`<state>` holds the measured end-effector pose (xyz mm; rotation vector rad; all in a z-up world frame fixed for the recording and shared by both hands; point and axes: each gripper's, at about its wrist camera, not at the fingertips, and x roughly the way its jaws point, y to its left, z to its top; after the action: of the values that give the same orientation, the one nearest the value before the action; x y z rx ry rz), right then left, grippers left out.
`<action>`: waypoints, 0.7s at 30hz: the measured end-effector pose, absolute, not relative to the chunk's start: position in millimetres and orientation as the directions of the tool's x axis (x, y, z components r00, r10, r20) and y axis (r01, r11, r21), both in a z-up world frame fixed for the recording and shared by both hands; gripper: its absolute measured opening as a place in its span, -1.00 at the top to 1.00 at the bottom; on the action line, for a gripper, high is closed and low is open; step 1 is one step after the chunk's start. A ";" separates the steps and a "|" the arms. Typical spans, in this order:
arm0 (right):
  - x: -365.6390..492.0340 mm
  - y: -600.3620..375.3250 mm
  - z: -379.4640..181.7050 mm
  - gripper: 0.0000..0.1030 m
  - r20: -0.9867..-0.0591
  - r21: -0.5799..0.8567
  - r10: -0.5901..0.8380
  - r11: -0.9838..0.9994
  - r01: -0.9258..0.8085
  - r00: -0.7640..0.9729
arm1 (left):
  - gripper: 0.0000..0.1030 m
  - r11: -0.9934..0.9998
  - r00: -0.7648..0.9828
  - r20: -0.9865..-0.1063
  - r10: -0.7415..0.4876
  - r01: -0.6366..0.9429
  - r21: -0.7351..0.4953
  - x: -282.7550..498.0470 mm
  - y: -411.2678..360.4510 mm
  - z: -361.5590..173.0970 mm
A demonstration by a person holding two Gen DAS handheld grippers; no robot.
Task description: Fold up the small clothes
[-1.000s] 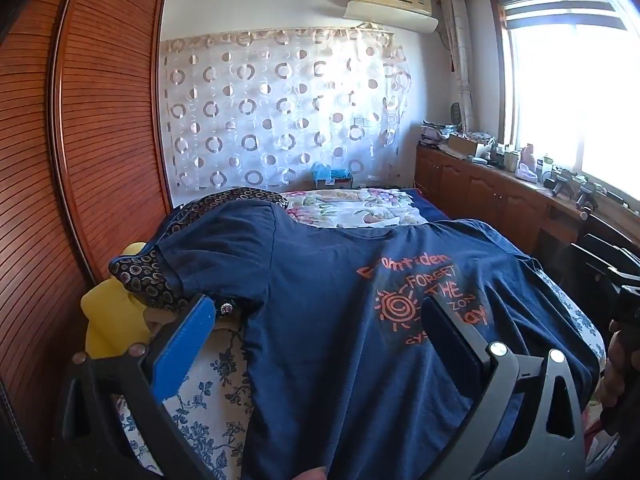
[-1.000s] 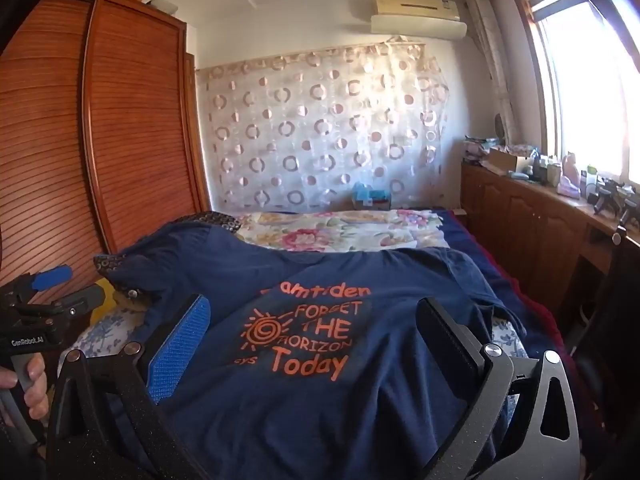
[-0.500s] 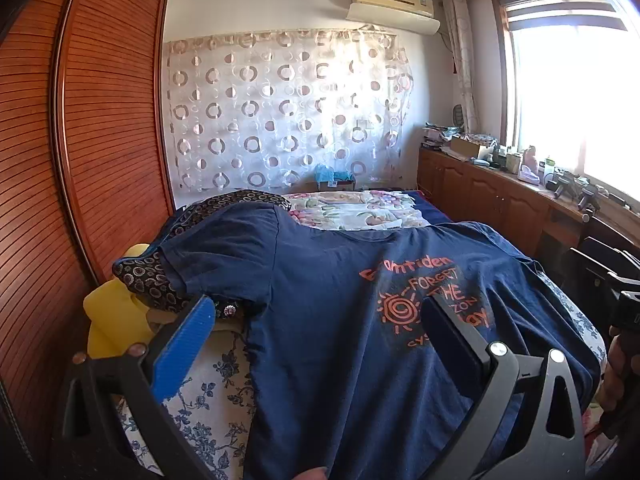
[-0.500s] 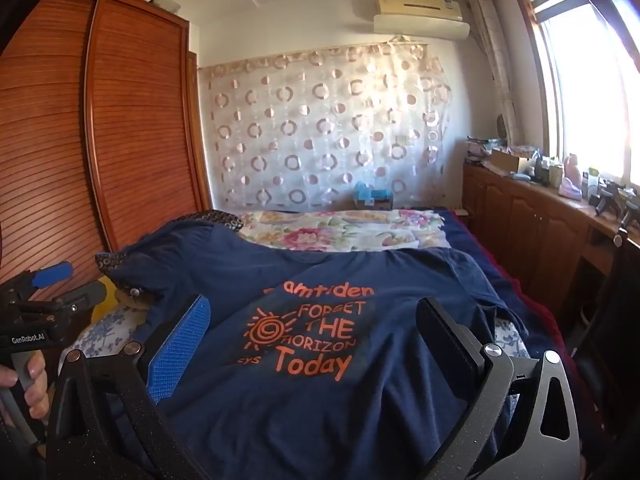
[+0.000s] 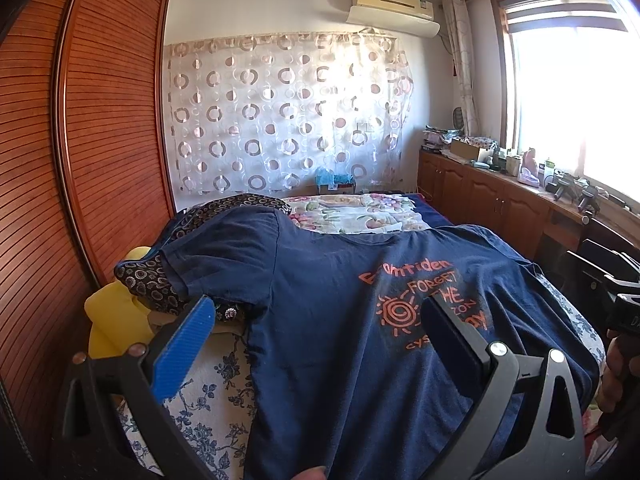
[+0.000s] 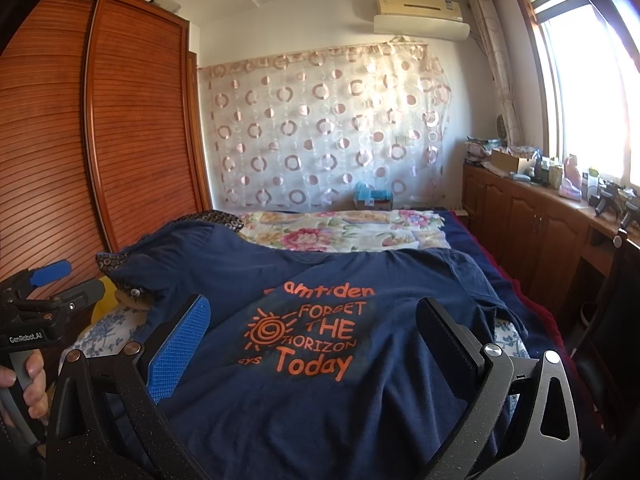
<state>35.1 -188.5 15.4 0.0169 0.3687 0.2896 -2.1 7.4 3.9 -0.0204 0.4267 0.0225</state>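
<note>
Both sets of jaws stand wide apart and hold nothing: the left gripper (image 5: 316, 334) hangs above the near left part of the navy T-shirt (image 5: 340, 320), its blue pad over the sleeve edge and its black pad over the printed chest, and the right gripper (image 6: 312, 332) hangs above the print itself, neither clearly touching cloth. The T-shirt lies spread face up across the bed (image 5: 208, 404), hem toward the near edge, collar toward the far end, left sleeve (image 5: 224, 256) draped over a patterned dark garment (image 5: 148, 280) and a yellow item (image 5: 116, 320) at the bed's left edge. The risk, as I judge it, is there: a pinch at that sleeve could catch the garment beneath and drag both. The right side (image 6: 492, 308) is rumpled near the bed's right edge, so folding without smoothing would likely trap creases, and a grip on one layer only could leave the back lagging.
</note>
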 end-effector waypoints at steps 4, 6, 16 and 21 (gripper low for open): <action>35.1 -188.5 15.5 -1.00 -0.353 0.069 0.283 0.958 -0.277 0.892 | -1.00 1.000 0.912 -0.409 0.020 -0.027 -0.013 -3.7 5.2 5.9; 34.9 -188.6 15.6 -1.00 -0.353 0.069 0.283 0.958 -0.277 0.892 | -1.00 1.000 0.913 -0.407 0.020 -0.028 -0.012 -4.3 4.2 6.7; 34.4 -188.8 15.7 -1.00 -0.352 0.068 0.283 0.958 -0.277 0.892 | -1.00 1.000 0.914 -0.405 0.020 -0.027 -0.012 -4.8 3.3 8.4; 33.9 -189.1 16.0 -1.00 -0.352 0.068 0.283 0.958 -0.277 0.892 | -1.00 1.000 0.915 -0.403 0.021 -0.027 -0.011 -5.2 3.2 8.7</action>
<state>33.9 -189.1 16.0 0.0163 0.3681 0.2906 -5.2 3.2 8.7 -0.0167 0.4146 0.0246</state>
